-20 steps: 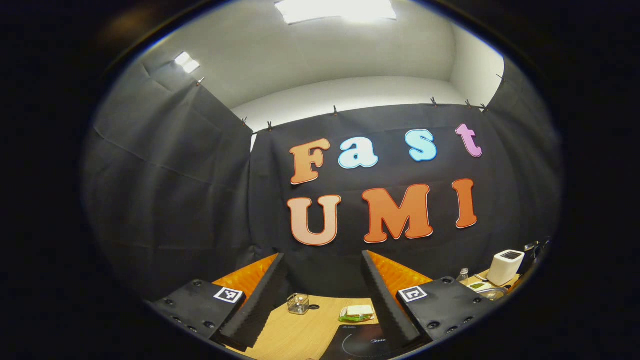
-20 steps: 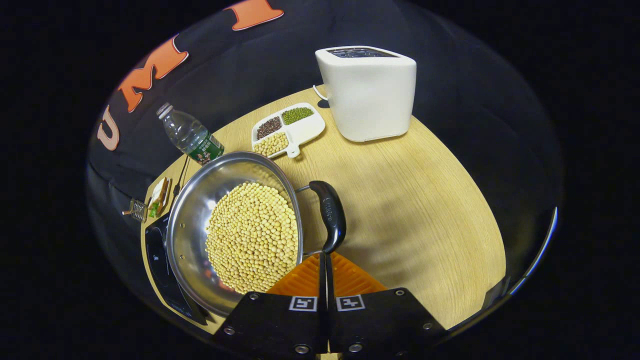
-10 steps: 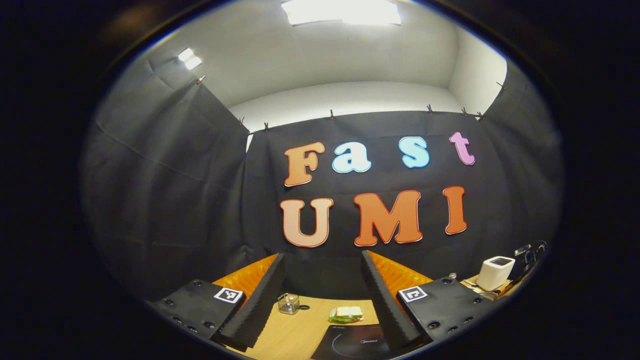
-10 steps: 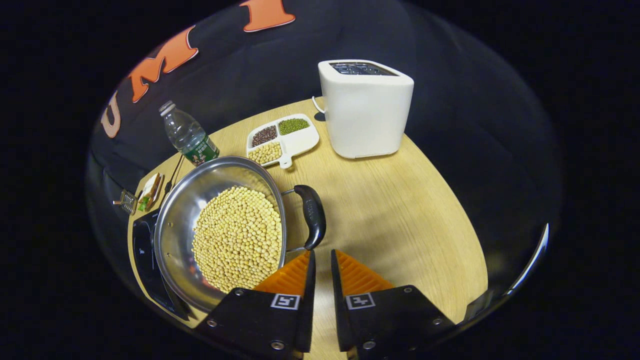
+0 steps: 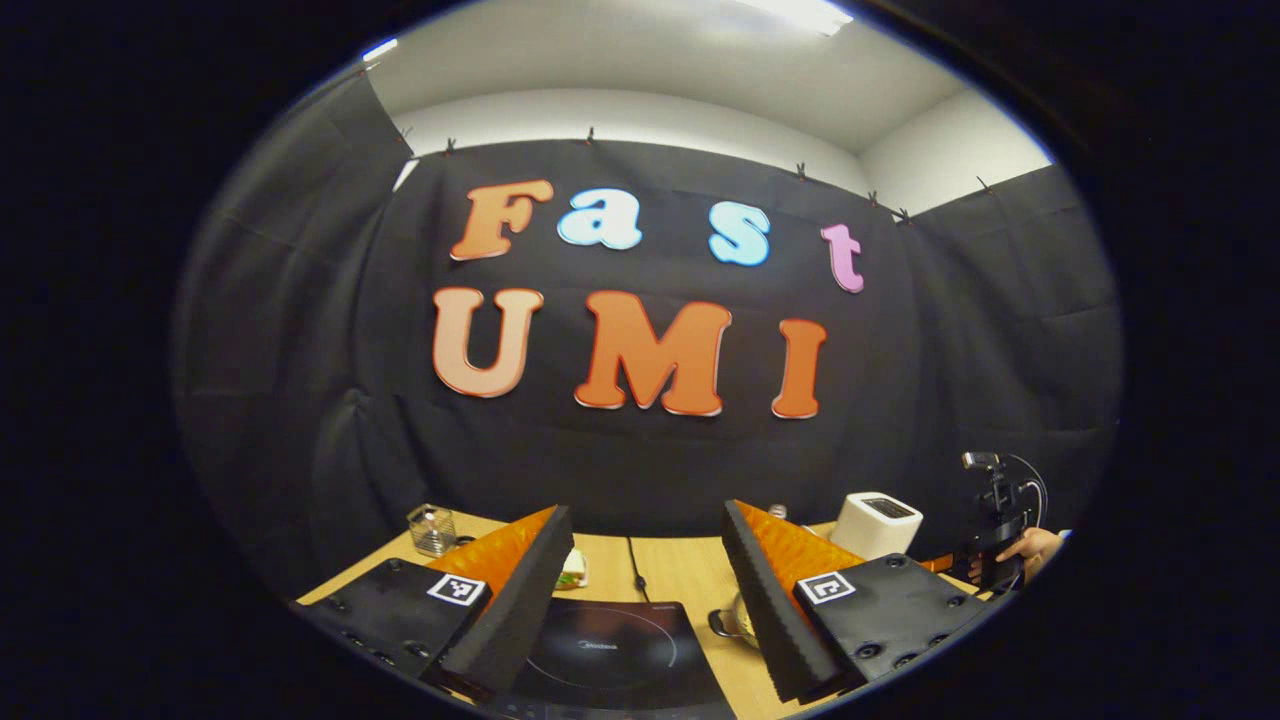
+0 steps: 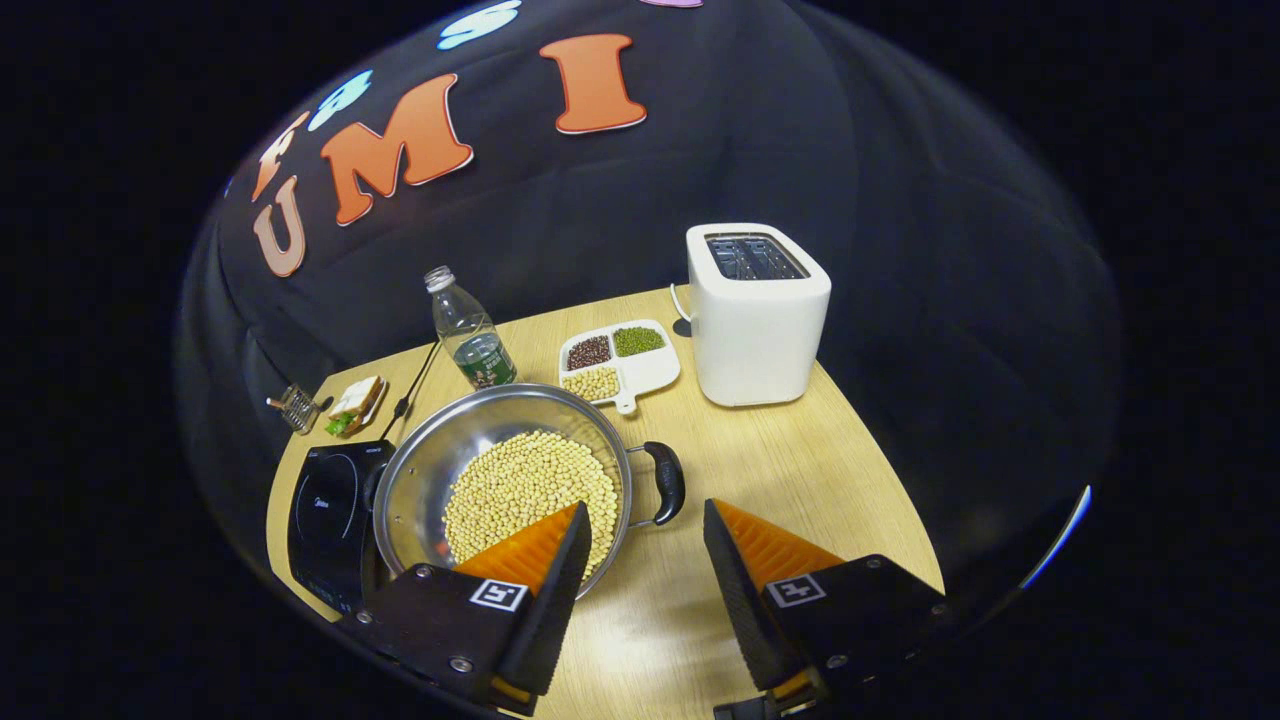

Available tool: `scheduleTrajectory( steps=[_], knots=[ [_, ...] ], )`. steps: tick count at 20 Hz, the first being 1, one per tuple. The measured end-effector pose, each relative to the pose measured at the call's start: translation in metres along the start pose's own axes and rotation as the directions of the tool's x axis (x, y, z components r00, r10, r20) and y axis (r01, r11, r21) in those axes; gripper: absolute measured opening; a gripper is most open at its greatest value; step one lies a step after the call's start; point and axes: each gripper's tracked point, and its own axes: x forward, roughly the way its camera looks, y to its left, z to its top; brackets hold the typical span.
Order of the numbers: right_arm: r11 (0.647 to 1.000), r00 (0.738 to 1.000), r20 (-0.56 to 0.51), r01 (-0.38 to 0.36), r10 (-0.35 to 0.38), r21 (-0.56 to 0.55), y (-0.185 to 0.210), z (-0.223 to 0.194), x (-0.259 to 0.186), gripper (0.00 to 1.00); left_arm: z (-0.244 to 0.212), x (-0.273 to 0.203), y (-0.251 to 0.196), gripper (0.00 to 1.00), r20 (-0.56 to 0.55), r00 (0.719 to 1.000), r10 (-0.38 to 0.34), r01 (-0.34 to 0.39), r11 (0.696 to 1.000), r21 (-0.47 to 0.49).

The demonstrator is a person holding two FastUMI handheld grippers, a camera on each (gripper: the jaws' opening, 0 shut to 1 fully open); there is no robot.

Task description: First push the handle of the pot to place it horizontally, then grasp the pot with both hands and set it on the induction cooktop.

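The right hand-held gripper [image 6: 640, 520] hangs above the pale wooden surface [image 6: 800, 470] with its fingers spread wide and nothing between them; just ahead of the gap lies the black loop handle [image 6: 668, 482] of the round stainless-steel pot [image 6: 420, 480], apart from both fingers. The pot, filled with yellow soybeans [image 6: 525, 490], rests on the surface, its far side next to the black induction cooktop [image 6: 325, 510]. Beyond the pot stand a clear plastic water bottle [image 6: 468, 330], a white divided dish of beans [image 6: 620, 355] and a white toaster [image 6: 757, 312]; a sandwich [image 6: 357, 403] and a small wire basket [image 6: 297, 407] lie past the cooktop. The left hand-held gripper [image 5: 645, 525] is likewise wide open and empty, held over the cooktop [image 5: 610, 650], whose cord runs back toward the wall. To its right show the pot's near handle [image 5: 722, 625], the toaster [image 5: 878, 523] and a hand [image 5: 1030, 548] holding the other device.
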Motion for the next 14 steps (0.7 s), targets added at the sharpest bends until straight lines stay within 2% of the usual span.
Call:
scheduleTrajectory(
  steps=[2,3,6,7,10,14],
  knots=[
    [1.0,1.0,0.007,-0.002,0.002,-0.019,0.005,0.0,0.001,0.75,-0.029,0.015,-0.019,0.96,-0.078,0.996,-0.04,0.039,0.999,-0.014],
    [1.0,1.0,0.006,-0.003,0.004,-0.028,0.008,-0.002,0.002,0.76,-0.042,0.021,-0.024,0.99,-0.112,0.992,-0.051,0.049,0.999,-0.019],
    [0.999,1.0,0.002,-0.01,0.01,-0.043,0.013,-0.003,0.004,0.79,-0.086,0.037,-0.04,0.96,-0.218,0.973,-0.077,0.071,0.997,-0.033],
    [0.999,1.0,-0.001,-0.019,0.019,-0.04,0.016,-0.003,0.006,0.8,-0.098,0.045,-0.045,0.87,-0.247,0.965,-0.083,0.078,0.996,-0.029],
    [0.999,1.0,0.005,-0.031,0.031,-0.04,0.023,-0.004,0.014,0.86,-0.135,0.065,-0.057,0.89,-0.348,0.933,-0.089,0.09,0.996,-0.014],
    [0.997,1.0,0.009,-0.024,0.025,-0.07,0.025,-0.004,0.021,0.87,-0.182,0.09,-0.069,0.87,-0.461,0.883,-0.085,0.081,0.996,-0.03]
  ],
)
